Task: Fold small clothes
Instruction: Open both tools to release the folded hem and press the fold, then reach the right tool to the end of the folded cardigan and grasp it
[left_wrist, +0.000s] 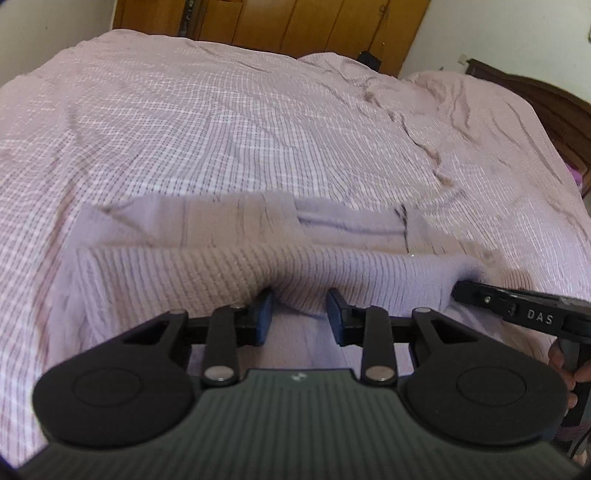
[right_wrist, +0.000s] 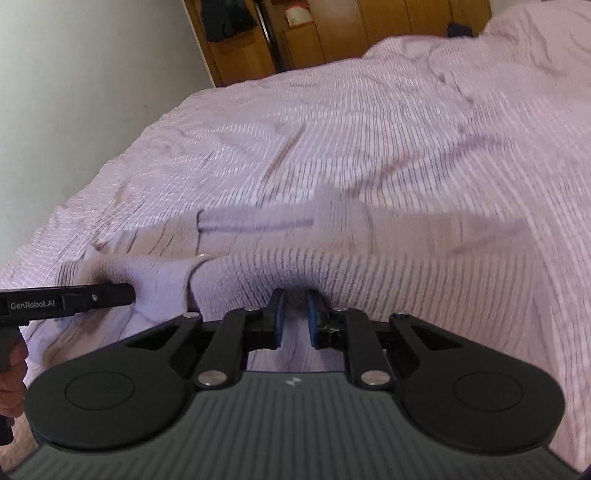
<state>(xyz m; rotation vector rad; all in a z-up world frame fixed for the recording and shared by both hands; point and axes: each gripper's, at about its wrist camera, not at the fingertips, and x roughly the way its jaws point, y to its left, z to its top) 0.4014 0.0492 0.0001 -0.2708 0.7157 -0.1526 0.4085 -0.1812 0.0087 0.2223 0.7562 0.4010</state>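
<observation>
Both grippers are held low over a lilac ribbed knit that lies near the front edge of the bed. In the left wrist view the left gripper is seen with its blue pads set a moderate way apart, and a raised fold of the knit is draped across and between them; the pads are not pressed together, so the cloth is bracketed rather than clamped. In the right wrist view the right gripper is seen at a narrow setting, with a small gap left between its pads and the lifted ribbed edge bunched at the tips; whether the cloth is actually pinched cannot be told.

Each tool is also caught from the side by the other camera: the right gripper enters from the right with its tip buried in the knit's corner, and the left gripper enters from the left, touching a gathered lump of cloth.

Beyond the raised fold, the rest of the knit is spread flat, with a lighter band across its middle. Its far edge is blurred.

A pink checked cover, creased toward the right, is laid over the whole bed, and wide bare cover is seen beyond the garment. A wooden wardrobe and pale walls are seen behind; a dark headboard is seen at the right.
</observation>
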